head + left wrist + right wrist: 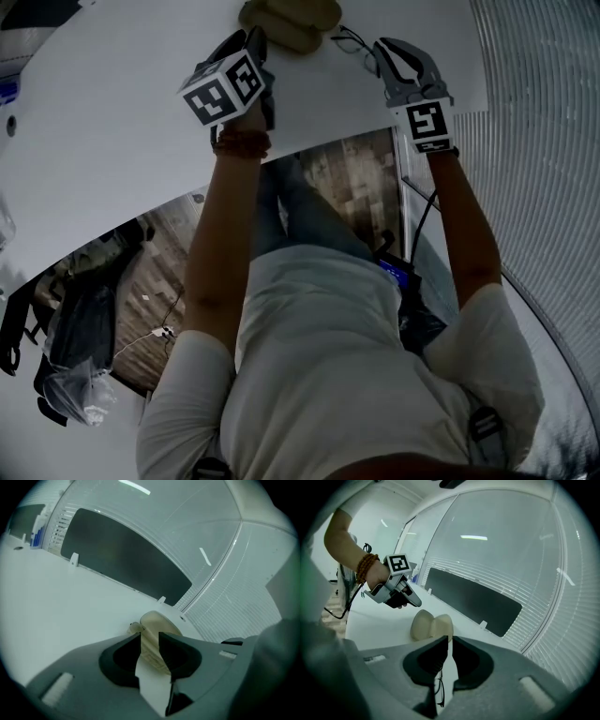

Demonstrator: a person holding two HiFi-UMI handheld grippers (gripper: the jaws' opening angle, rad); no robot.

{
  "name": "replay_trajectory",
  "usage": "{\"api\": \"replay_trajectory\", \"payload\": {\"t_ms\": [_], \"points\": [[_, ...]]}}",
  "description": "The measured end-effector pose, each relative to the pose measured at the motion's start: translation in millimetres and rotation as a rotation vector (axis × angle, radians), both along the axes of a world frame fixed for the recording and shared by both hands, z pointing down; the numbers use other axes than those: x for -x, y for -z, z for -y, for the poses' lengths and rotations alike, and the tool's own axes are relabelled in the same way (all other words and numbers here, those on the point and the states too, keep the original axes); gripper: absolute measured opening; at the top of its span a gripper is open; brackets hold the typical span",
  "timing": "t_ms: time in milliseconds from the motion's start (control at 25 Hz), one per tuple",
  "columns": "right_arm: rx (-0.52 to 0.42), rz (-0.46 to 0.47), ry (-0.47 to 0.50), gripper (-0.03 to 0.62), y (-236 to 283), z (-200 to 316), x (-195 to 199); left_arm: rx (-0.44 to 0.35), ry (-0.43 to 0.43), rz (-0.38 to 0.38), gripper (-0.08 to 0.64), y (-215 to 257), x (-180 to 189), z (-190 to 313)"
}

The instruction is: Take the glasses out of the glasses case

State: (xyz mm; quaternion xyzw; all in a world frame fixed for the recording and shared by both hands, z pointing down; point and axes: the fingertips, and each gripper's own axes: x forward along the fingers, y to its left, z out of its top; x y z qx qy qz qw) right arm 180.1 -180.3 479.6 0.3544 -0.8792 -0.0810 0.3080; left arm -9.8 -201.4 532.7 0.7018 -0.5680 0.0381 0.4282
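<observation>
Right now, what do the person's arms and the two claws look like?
Both the left claw and right claw are grey with black linings, each carrying a white cube with black square markers. A brown beaded bracelet circles the left wrist. The person wears a white short-sleeved shirt.

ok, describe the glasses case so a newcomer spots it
Start at the white table, at its far side toward the slatted blinds. The glasses case lies there open, a beige clamshell with two rounded halves; the nearby glasses are thin dark wire.
</observation>
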Motion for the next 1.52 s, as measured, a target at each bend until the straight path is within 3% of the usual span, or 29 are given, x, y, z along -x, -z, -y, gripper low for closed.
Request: {"api": "replay_trajectory", "payload": {"t_ms": [200, 440, 640, 800, 1040, 1520], "points": [[-0.014, 0.046, -0.032, 0.031, 29, -3, 2, -0.047, -0.011, 0.008, 0.126, 40, 5, 0], [-0.058, 0.111, -0.053, 0.028, 73, -6, 10, -0.119, -0.086, 0.118, 0.121, 90, 18, -20], [-0.085, 0.192, -0.068, 0.009, 123, -15, 23, -0.191, -0.127, 0.165, 0.107, 138, 27, -38], [-0.102, 0.244, -0.065, 0.002, 159, -25, 33, -0.273, -0.150, 0.195, 0.003, 179, 31, -51], [-0.107, 0.327, -0.031, 0.002, 211, -47, 59, -0.347, -0.168, 0.230, 0.002, 227, 40, -73], [-0.080, 0.456, 0.016, 0.002, 263, -81, 102, -0.451, -0.149, 0.211, 0.002, 285, 51, -119]]}}
